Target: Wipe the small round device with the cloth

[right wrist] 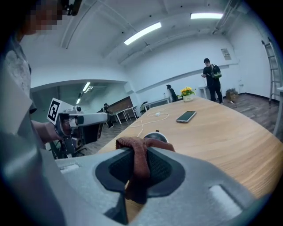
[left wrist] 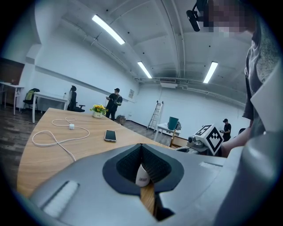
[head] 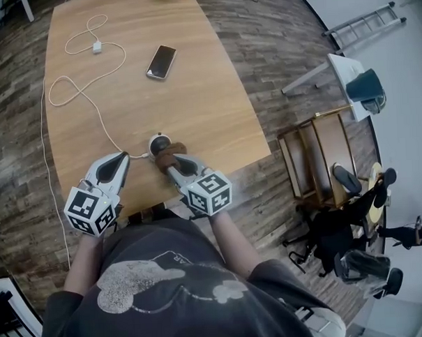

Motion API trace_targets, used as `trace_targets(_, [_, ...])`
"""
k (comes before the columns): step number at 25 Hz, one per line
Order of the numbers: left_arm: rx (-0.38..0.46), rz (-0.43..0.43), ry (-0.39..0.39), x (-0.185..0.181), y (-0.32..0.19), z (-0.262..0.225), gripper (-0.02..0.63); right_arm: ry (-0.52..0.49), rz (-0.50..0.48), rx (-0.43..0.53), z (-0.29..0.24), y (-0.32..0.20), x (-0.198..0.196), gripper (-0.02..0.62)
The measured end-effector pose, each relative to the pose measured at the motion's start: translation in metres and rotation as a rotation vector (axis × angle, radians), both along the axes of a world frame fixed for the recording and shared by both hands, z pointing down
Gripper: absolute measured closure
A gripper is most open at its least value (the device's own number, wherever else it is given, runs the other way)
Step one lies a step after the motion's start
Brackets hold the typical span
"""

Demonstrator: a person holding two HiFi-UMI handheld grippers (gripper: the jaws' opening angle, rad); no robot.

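1. The small round device (head: 158, 141) sits on the wooden table (head: 208, 94) near its front edge, at lower centre of the head view. It lies just beyond the right gripper (head: 174, 166).
2. The right gripper's jaws are pressed together on the brown cloth (head: 170, 157), which bunches over their tips. In the right gripper view the cloth (right wrist: 142, 143) folds limply, with the device (right wrist: 155, 136) right behind it.
3. The left gripper (head: 121, 160) has its jaws pinched on a small white piece (left wrist: 142, 176). This is probably part of the white cable (head: 89, 100) that runs to the device, though I cannot be sure.
4. Handling, as I judge it: the device looks light, hard and smooth, so it may slide or turn under a wipe. The tethered cable would tug it too.
5. The cloth is soft and drapes easily, so a pinch at its middle leaves loose ends to drag across the top.
6. The device itself is best steadied low on its rim or by the cable close to it, with only gentle pressure.
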State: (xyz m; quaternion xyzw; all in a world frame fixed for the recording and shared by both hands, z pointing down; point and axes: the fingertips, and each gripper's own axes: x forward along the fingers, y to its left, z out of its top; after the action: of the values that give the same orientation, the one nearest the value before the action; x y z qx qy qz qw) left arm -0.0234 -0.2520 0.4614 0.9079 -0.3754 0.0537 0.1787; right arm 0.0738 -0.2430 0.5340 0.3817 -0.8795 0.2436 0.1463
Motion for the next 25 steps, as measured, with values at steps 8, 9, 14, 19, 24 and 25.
trace_targets(8, [-0.024, -0.005, -0.004, -0.003, 0.001, 0.009, 0.589, 0.102, 0.028, -0.144, 0.049, 0.004, 0.001, 0.541])
trace_targets(9, [-0.026, -0.005, -0.004, -0.003, 0.002, 0.011, 0.589, 0.122, 0.033, -0.17, 0.058, 0.005, 0.002, 0.541])
trace_targets(14, [-0.031, -0.014, -0.002, -0.007, 0.003, 0.014, 0.589, 0.119, 0.083, -0.219, 0.077, 0.01, 0.003, 0.541])
trace_targets(19, [-0.031, -0.014, 0.002, -0.01, 0.003, 0.013, 0.589, 0.095, 0.114, -0.179, 0.059, 0.012, 0.015, 0.541])
trace_targets(24, [-0.025, -0.02, 0.009, -0.014, 0.001, 0.011, 0.589, 0.015, 0.245, -0.059, 0.006, -0.001, 0.056, 0.541])
trace_targets(25, [-0.023, -0.022, 0.011, -0.015, 0.0, 0.011, 0.589, 0.0, 0.261, -0.026, -0.007, -0.007, 0.063, 0.541])
